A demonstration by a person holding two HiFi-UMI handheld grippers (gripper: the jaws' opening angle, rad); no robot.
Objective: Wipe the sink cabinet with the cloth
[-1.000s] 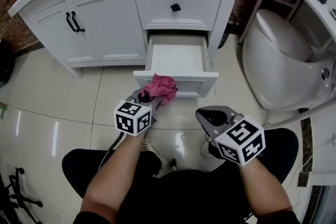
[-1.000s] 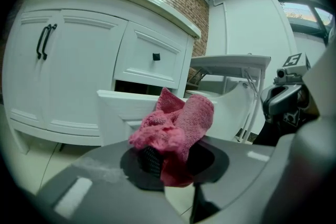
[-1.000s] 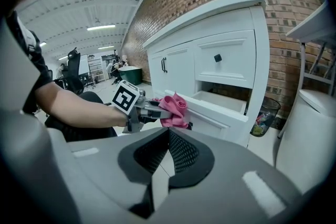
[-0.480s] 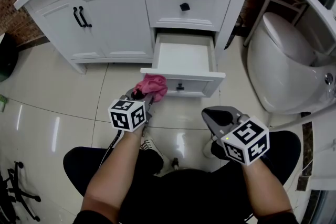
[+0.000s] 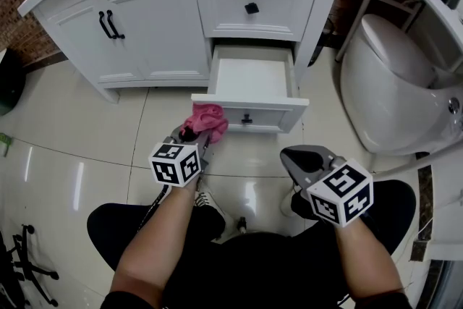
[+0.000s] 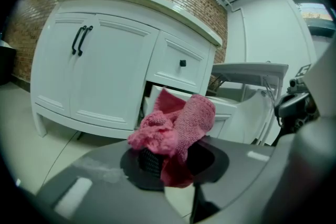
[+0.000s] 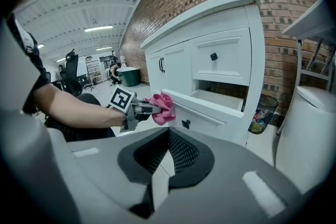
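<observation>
A pink cloth (image 5: pixel 205 119) is bunched in my left gripper (image 5: pixel 191 134), which is shut on it just in front of the open lower drawer (image 5: pixel 249 111) of the white sink cabinet (image 5: pixel 152 32). In the left gripper view the cloth (image 6: pixel 176 128) bulges out over the jaws and hides the drawer's left corner. My right gripper (image 5: pixel 304 159) hangs lower right, apart from the cabinet, shut with nothing in it. From the right gripper view I see the cloth (image 7: pixel 163 109) against the drawer front (image 7: pixel 202 113).
A white toilet (image 5: pixel 394 94) stands to the right of the cabinet. A small bin (image 7: pixel 261 111) sits between cabinet and toilet. Glossy floor tiles (image 5: pixel 65 134) spread to the left. The person's knees (image 5: pixel 239 264) are below the grippers.
The left gripper with the cloth has slid left and down along the drawer front, from its middle towards its left corner. The right gripper has barely moved.
</observation>
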